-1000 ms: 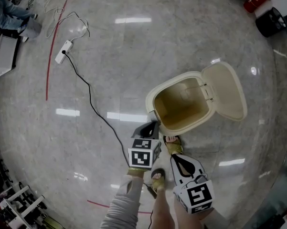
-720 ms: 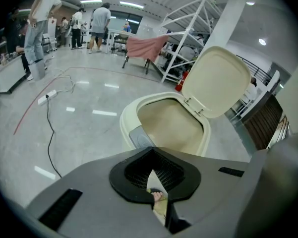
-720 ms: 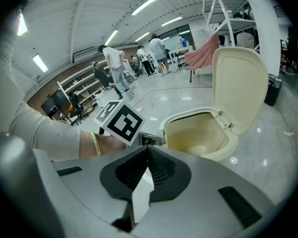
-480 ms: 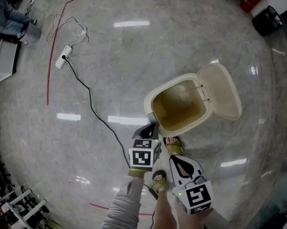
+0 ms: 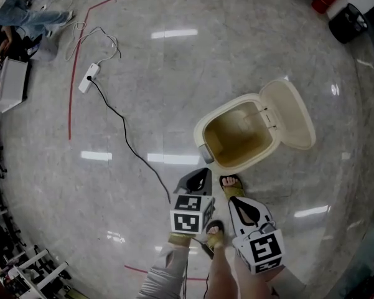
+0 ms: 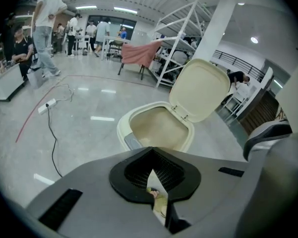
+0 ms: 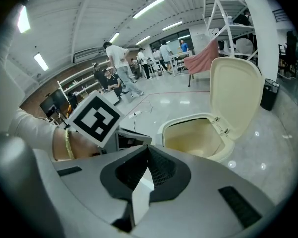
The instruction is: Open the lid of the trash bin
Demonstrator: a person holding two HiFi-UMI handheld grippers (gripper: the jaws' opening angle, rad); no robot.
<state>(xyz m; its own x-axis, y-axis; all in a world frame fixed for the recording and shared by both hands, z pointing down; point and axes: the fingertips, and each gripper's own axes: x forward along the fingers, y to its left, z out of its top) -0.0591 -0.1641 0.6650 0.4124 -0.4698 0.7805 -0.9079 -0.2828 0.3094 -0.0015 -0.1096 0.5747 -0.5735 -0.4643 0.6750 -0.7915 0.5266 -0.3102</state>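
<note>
Cream trash bin (image 5: 202, 129) stood on the floor at 1 o'clock from both tools, empty, its lid (image 5: 292, 114) swung fully back toward 2 o'clock. Left tool (image 5: 198, 178) and right tool (image 5: 243, 207) had jaws together, holding nothing. Likely hazard: the nearby foot (image 5: 230, 184) nudging the bin could drop the lid shut.

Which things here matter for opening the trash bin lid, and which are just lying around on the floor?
For the job: trash bin; lid, already open; left hand-held gripper and right hand-held gripper, both shut and empty.
Just lying about: power strip; black cable; red tape line.
</note>
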